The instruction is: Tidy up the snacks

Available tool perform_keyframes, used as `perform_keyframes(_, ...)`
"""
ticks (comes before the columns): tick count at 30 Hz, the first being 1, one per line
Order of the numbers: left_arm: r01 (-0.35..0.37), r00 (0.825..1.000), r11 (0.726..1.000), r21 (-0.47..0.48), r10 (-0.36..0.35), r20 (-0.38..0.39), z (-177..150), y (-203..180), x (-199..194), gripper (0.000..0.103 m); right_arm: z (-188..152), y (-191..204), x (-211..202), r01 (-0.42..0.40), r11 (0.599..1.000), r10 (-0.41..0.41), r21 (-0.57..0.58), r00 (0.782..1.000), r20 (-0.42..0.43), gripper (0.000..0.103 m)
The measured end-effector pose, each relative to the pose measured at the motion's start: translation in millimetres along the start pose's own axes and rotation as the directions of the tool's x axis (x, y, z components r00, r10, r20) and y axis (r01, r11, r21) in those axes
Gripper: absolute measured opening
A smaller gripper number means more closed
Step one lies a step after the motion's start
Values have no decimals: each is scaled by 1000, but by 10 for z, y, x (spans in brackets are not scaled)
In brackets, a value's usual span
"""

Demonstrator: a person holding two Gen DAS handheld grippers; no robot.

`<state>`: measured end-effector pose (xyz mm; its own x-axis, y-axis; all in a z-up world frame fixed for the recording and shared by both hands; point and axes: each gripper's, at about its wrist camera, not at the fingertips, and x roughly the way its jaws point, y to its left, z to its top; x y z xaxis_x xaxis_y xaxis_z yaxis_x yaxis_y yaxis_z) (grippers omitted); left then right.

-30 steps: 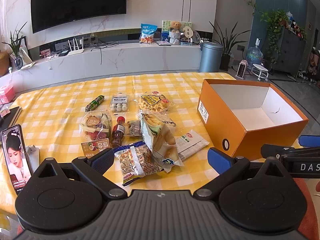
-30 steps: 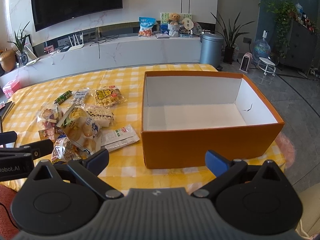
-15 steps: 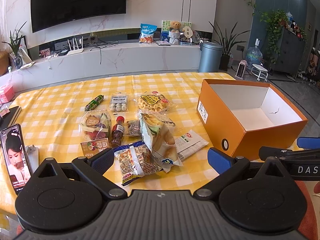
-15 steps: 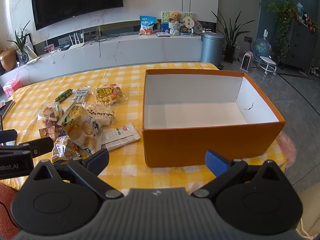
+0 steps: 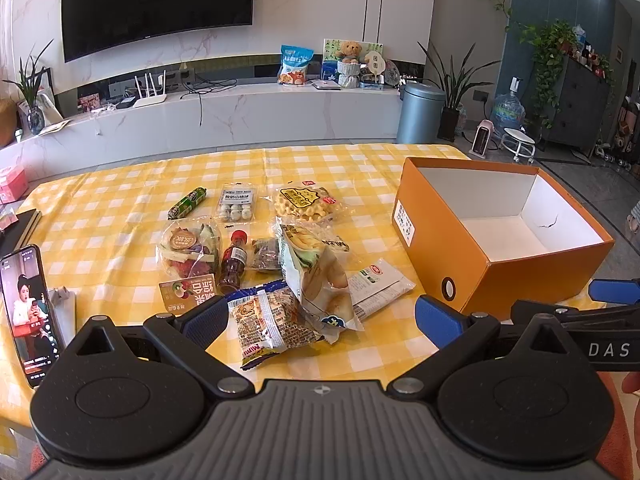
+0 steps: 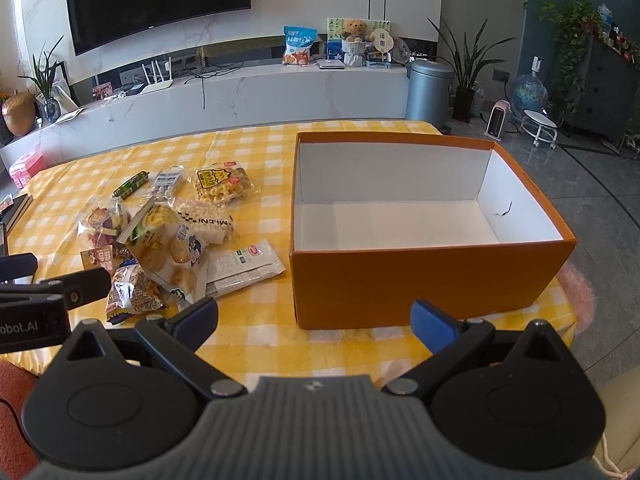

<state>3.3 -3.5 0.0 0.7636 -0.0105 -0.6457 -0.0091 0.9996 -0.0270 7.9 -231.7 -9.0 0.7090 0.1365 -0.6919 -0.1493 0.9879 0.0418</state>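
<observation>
Snack heap and box before the first pick. The left gripper [image 5: 322, 318] is held with its fingers [image 5: 206, 320] spread wide and empty; the peanut packet [image 5: 266, 326] lies just ahead, between them, its long axis running roughly along the line of reach. The bread bag [image 5: 320, 276] leans over it, touching. The right gripper [image 6: 314, 322] — fingers likewise apart, nothing held — faces the near wall of the orange box [image 6: 420, 280], which stands empty on the bench [image 5: 120, 208], well to the right of the left fingers. The left hand is judged nearer the snacks.
</observation>
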Motion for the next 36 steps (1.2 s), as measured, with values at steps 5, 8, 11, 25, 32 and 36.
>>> perform_keyframes(5,-2,1000,1000,2,2,-2,4,-7,-1,103,-8,9,10,-1,1000,1,-1,1000,-3,100)
perform_keyframes(8,2,1000,1000,-3,-2,-2,3,2,-2,103,-13,19,16,-2,1000,2,-3,1000,-5,100)
perform_keyframes(11,-2,1000,1000,1,2,0,4,-17,-6,103,-16,22,20,-2,1000,1,-5,1000,-6,100)
perform_keyframes(25,29,999,997,-74,-26,41,-179,230,-20,103,-182,140,65,-121,989,132,-84,982,138,98)
perform_keyframes(32,72,997,981,-179,-75,-7,-198,527,202,88,-234,461,306,-190,964,214,-186,970,116,69)
perform_keyframes(36,59,996,972,-228,-74,-58,-201,663,358,83,-238,663,448,-220,939,256,-265,961,107,61)
